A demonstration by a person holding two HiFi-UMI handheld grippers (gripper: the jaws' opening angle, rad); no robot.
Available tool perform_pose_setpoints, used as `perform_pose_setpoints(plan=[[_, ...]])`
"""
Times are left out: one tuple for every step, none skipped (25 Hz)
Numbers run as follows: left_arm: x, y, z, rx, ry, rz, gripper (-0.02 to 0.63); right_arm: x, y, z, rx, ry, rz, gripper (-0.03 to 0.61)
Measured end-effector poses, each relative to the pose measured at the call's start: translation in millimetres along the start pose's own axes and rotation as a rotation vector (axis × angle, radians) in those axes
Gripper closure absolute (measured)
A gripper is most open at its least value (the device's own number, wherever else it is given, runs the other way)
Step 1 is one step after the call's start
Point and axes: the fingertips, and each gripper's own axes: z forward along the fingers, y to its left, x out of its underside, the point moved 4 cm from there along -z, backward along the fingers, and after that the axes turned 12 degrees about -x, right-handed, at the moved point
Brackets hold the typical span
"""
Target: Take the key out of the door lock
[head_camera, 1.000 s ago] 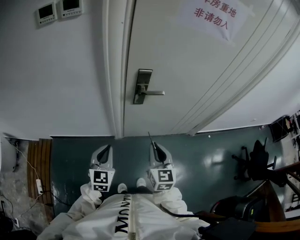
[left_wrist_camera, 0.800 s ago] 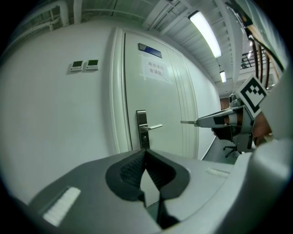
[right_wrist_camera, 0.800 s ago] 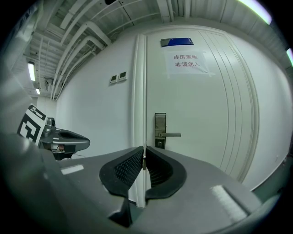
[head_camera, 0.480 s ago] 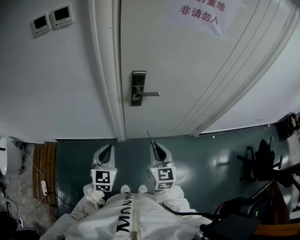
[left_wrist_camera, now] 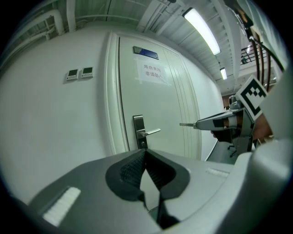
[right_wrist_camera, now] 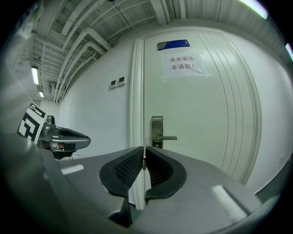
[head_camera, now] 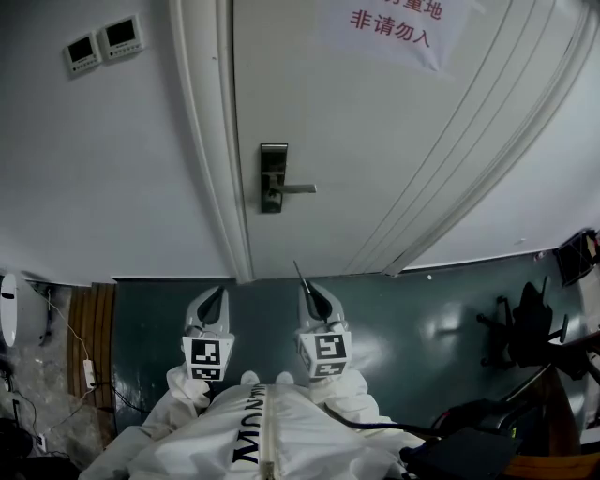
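Lock (head_camera: 273,177) leftward — right gripper (head_camera: 304,289), key (head_camera: 297,271) low

Door (head_camera: 394,159) fills centre and right of head view. Lock plate with lever handle (head_camera: 273,176) at door's left edge, just beside frame (head_camera: 211,159). Paper notice (head_camera: 389,23) on door, above and right of handle. Two wall panels (head_camera: 105,39) left of frame, high on wall. Left gripper (head_camera: 216,298), right gripper (head_camera: 307,292) side by side below lock, over floor (head_camera: 412,309), well apart from door. Key (head_camera: 298,274) between right gripper's jaws, tip toward door. Chair (head_camera: 516,323) far right; wooden boards (head_camera: 80,328) far left.
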Motion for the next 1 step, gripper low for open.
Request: perform_pose_setpoints(plan=[[-0.1,-0.7,-0.2,-0.001,0.0,0.001,0.614,0.5,-0.4,-0.3,-0.002,0.001,0.001,0.555]])
